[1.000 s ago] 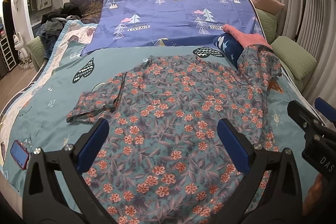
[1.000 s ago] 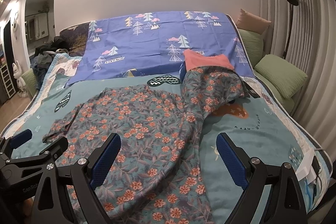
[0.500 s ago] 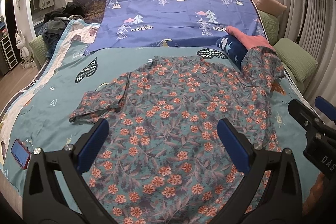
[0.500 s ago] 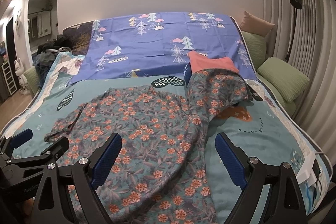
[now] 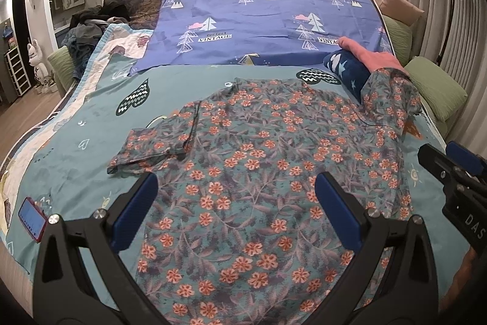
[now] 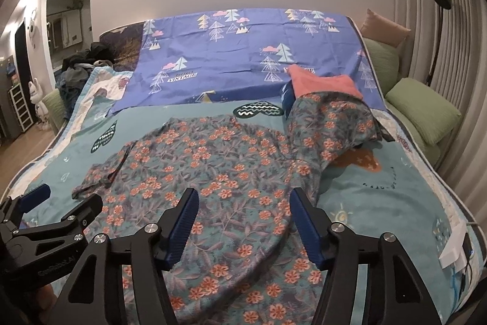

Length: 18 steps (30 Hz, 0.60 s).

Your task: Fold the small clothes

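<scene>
Floral garment [image 5: 274, 172] lies spread flat on the bed [image 5: 76, 148], near hem cut off by the lower frame edge in both views. Its right sleeve drapes up over a stack of folded clothes [image 6: 319, 81], hiding most of that stack. Left tool [image 5: 236, 203] hovers above the fabric, jaws wide apart, nothing gripped. Right tool [image 6: 243, 218]: jaws closing, fabric lies below the gap; pads not seen pressing on it. Phone [image 5: 32, 218] near the bed's left edge, screen unreadable.
</scene>
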Each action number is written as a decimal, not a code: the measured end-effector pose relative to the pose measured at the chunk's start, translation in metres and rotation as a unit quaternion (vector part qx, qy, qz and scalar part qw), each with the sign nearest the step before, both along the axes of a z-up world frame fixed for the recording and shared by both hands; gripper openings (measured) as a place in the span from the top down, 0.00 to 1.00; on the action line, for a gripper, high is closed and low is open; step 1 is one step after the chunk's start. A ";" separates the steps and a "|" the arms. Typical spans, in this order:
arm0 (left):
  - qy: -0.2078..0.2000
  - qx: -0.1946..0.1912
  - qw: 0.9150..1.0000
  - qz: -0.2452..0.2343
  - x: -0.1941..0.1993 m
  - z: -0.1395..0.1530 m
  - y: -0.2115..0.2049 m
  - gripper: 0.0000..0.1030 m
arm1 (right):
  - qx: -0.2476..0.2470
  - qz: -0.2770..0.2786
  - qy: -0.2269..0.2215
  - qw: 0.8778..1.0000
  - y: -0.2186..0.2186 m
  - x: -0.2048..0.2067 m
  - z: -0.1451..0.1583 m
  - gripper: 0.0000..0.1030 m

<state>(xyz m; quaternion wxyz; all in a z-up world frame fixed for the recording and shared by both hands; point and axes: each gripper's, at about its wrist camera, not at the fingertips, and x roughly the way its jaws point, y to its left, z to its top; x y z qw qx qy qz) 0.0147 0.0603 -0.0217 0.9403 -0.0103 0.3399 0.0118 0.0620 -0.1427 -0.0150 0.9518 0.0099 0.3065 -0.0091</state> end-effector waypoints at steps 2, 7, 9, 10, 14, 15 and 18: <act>0.001 -0.001 1.000 0.002 0.001 -0.001 0.003 0.01 | 0.000 0.003 0.003 1.000 0.002 0.002 0.000 0.41; 0.006 -0.005 1.000 0.007 0.006 -0.007 0.010 0.01 | -0.007 0.012 0.006 1.000 0.010 0.008 -0.002 0.41; 0.011 -0.006 1.000 0.011 0.009 -0.010 0.014 0.01 | -0.010 0.015 0.008 1.000 0.014 0.011 -0.004 0.41; 0.013 -0.007 1.000 0.014 0.011 -0.012 0.016 0.01 | -0.011 0.017 0.010 1.000 0.016 0.012 -0.004 0.41; 0.023 -0.013 0.999 0.022 0.017 -0.018 0.026 0.01 | -0.012 0.025 0.018 0.999 0.023 0.019 -0.009 0.41; 0.024 -0.014 0.999 0.023 0.018 -0.019 0.028 0.01 | -0.014 0.027 0.021 0.999 0.025 0.021 -0.010 0.41; 0.028 -0.013 0.999 0.028 0.022 -0.024 0.034 0.01 | -0.016 0.034 0.027 0.999 0.032 0.028 -0.013 0.41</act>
